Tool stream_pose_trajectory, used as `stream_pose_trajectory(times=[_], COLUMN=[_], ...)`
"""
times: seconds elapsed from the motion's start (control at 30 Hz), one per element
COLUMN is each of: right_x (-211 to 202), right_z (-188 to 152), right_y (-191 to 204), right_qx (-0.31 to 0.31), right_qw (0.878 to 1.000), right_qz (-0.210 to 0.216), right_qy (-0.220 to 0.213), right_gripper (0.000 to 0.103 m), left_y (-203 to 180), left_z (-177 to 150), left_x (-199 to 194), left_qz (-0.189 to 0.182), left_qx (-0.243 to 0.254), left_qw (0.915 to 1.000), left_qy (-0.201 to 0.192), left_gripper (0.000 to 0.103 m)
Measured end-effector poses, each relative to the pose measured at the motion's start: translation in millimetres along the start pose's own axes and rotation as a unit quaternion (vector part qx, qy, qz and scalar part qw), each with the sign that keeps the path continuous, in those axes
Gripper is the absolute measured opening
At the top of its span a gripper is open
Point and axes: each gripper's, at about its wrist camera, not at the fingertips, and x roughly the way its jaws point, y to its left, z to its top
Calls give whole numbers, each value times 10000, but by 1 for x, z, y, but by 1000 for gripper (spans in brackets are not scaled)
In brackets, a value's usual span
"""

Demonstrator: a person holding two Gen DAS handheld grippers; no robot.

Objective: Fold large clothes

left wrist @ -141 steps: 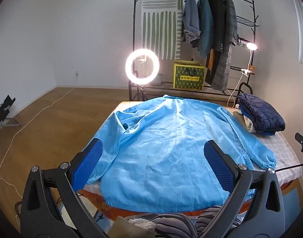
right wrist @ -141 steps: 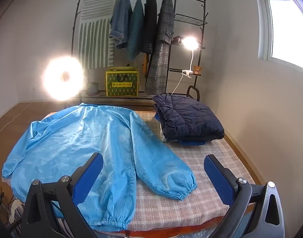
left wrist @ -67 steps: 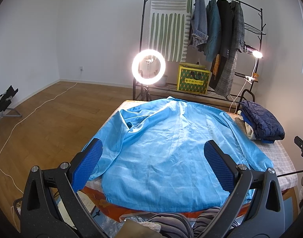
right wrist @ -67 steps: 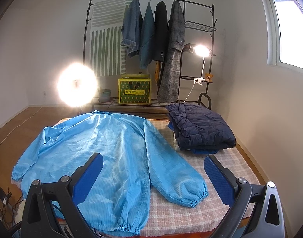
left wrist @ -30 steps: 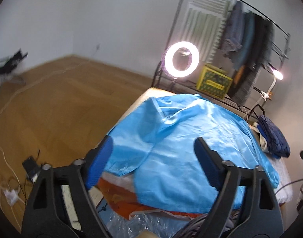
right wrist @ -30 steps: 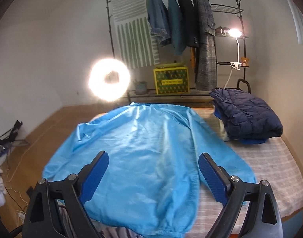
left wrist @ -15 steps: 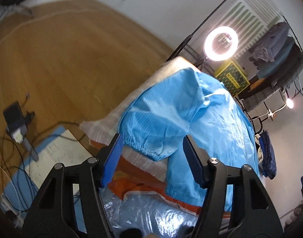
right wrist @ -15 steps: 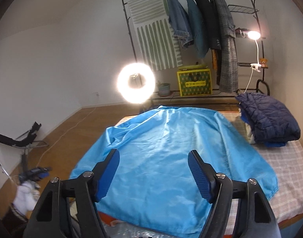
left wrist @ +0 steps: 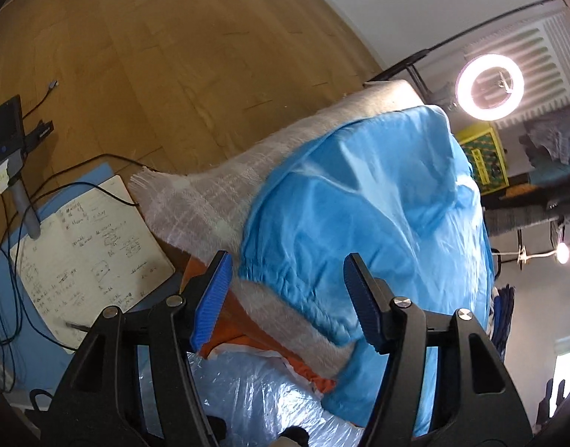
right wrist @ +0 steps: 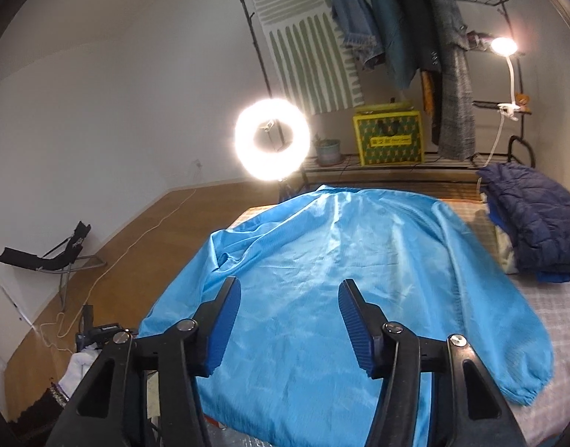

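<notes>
Blue jacket (right wrist: pixel 344 279) lies spread flat on the bed (right wrist: pixel 560 305), back up. Left gripper (left wrist: pixel 287 300) tilts down over the jacket's cuff (left wrist: pixel 285 279) at the bed's edge, jaws apart, cuff between them, no grip. Right gripper (right wrist: pixel 290 326) hovers above the jacket's hem, jaws closing on nothing. Navy pile (right wrist: pixel 534 219) sits beside the jacket.

A room in a home, set up for recording. A bed (right wrist: pixel 560 313) with a checked cover stands on a wooden floor (left wrist: pixel 154 44) between plain white walls. Beyond the bed's far edge a black clothes rack (right wrist: pixel 482 85) holds hanging coats (right wrist: pixel 449 70), with a lit ring light (right wrist: pixel 272 139) at the bed's far left corner and a clip lamp (right wrist: pixel 504 45) on the rack. A folded navy jacket (right wrist: pixel 534 219) lies at the bed's right edge.
</notes>
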Motion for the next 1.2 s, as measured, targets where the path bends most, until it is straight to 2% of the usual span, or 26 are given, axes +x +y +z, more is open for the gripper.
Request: stream_pose_trajectory(times=[0.07, 0.13, 0.17, 0.2, 0.23, 0.33, 0.53, 0.7, 0.8, 0.97, 1.1, 1.2], right_x=[13, 29, 34, 43, 49, 70, 130, 201, 245, 308, 362, 411], right_z=[2, 2, 3, 3, 3, 1, 5, 5, 4, 2, 3, 2], right_y=[1, 2, 1, 0, 0, -3, -8, -13, -12, 14, 46, 71], right_qx=[-71, -171, -188, -205, -216, -235, -342, -75, 120, -112, -99, -54], right_qw=[9999, 9997, 9996, 9994, 9992, 9982, 9934, 9863, 9792, 9720, 9611, 9557], right_qz=[63, 118, 145, 204, 257, 392, 754, 1077, 1304, 1486, 1839, 1909], right_qy=[52, 137, 166, 208, 237, 383, 793, 1244, 1551, 1815, 2059, 2240], right_gripper=[57, 57, 56, 56, 56, 54, 44, 34, 30, 25, 22, 19], left_y=[0, 1, 1, 0, -1, -3, -37, -78, -103, -133, -156, -171], left_z=[2, 5, 5, 5, 6, 7, 14, 26, 32, 29, 12, -5], left_x=[7, 15, 16, 15, 15, 13, -21, -66, -92, -130, -150, -160], left_qz=[-25, -30, 33, 53, 65, 59, 105, 22, 65, 1, -121, -124], left_qx=[-92, -197, -212, -186, -141, -97, 501, 1095, 1562, 2140, 2637, 3052], left_qw=[9999, 9998, 9998, 9998, 9999, 9999, 9962, 9869, 9771, 9595, 9431, 9287], left_qy=[41, 92, 41, -29, -68, -120, -704, -1187, -1444, -1830, -2021, -2103], left_gripper=[64, 51, 50, 43, 23, 9, 6, 5, 5, 5, 5, 5])
